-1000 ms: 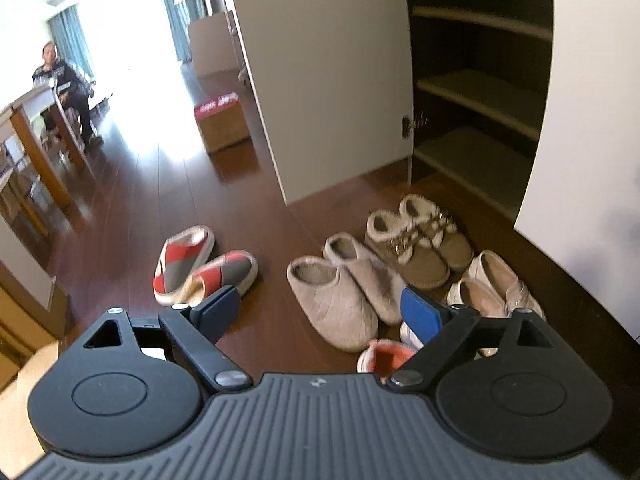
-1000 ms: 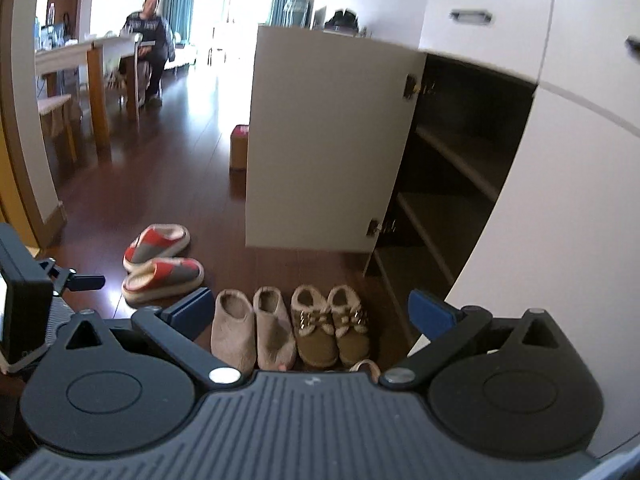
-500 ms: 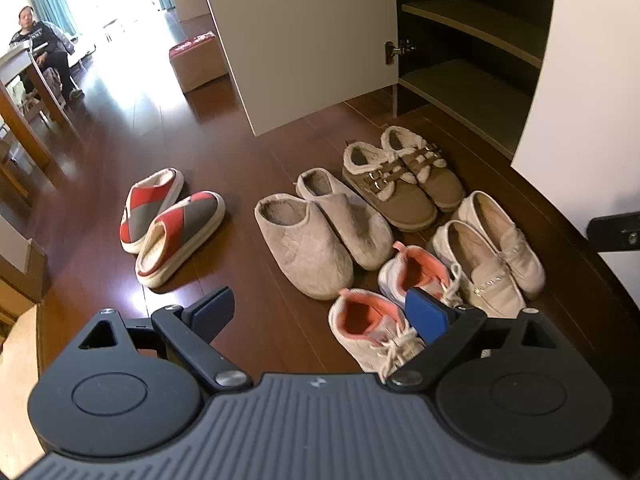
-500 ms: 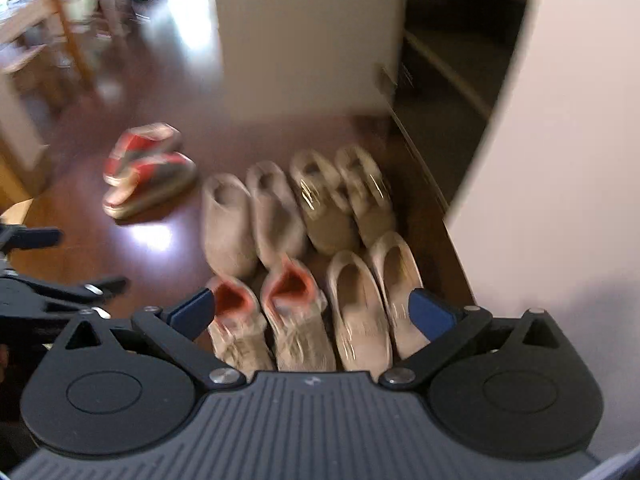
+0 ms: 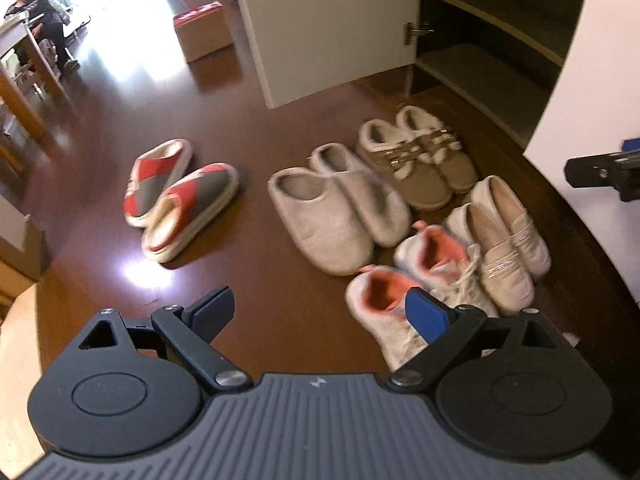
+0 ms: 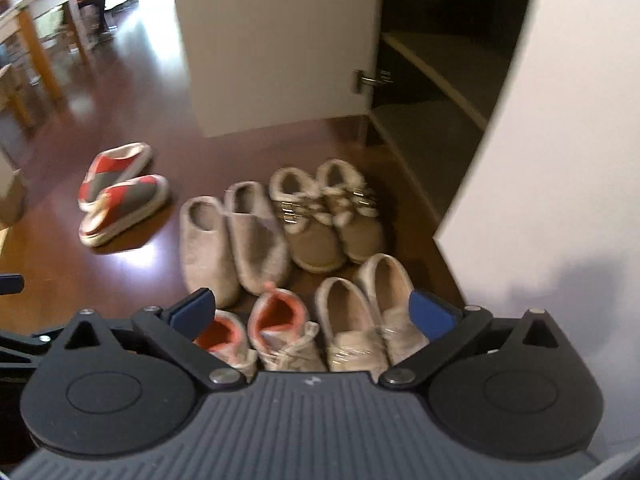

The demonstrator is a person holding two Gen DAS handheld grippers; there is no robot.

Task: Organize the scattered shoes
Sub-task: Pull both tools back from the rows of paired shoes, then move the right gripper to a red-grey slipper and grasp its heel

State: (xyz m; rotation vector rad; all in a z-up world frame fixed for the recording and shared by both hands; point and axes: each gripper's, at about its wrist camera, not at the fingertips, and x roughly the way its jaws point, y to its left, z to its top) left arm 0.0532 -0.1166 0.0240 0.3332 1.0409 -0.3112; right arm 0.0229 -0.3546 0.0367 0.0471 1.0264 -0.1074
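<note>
Several pairs of shoes lie on the dark wood floor before an open shoe cabinet (image 5: 492, 52). Red-and-grey slippers (image 5: 180, 196) sit apart on the left. Grey felt slippers (image 5: 332, 208), brown fur-lined shoes (image 5: 420, 168), cream loafers (image 5: 500, 236) and white sneakers with orange lining (image 5: 404, 300) are grouped together. My left gripper (image 5: 320, 312) is open and empty above the floor beside the sneakers. My right gripper (image 6: 312, 312) is open and empty above the sneakers (image 6: 256, 332) and loafers (image 6: 368, 312). The right gripper's tip shows in the left view (image 5: 600, 168).
The cabinet's white door (image 5: 328, 28) stands open beside its dark shelves (image 6: 440, 76). A white closed door (image 6: 560, 160) is on the right. A cardboard box (image 5: 204, 32) stands further back. A person (image 5: 36, 16) sits at a wooden table (image 6: 36, 24) far left.
Both grippers tilted down from looking at the cabinet toward the floor, bringing the sneakers and loafers into view. Both stayed open and empty.
</note>
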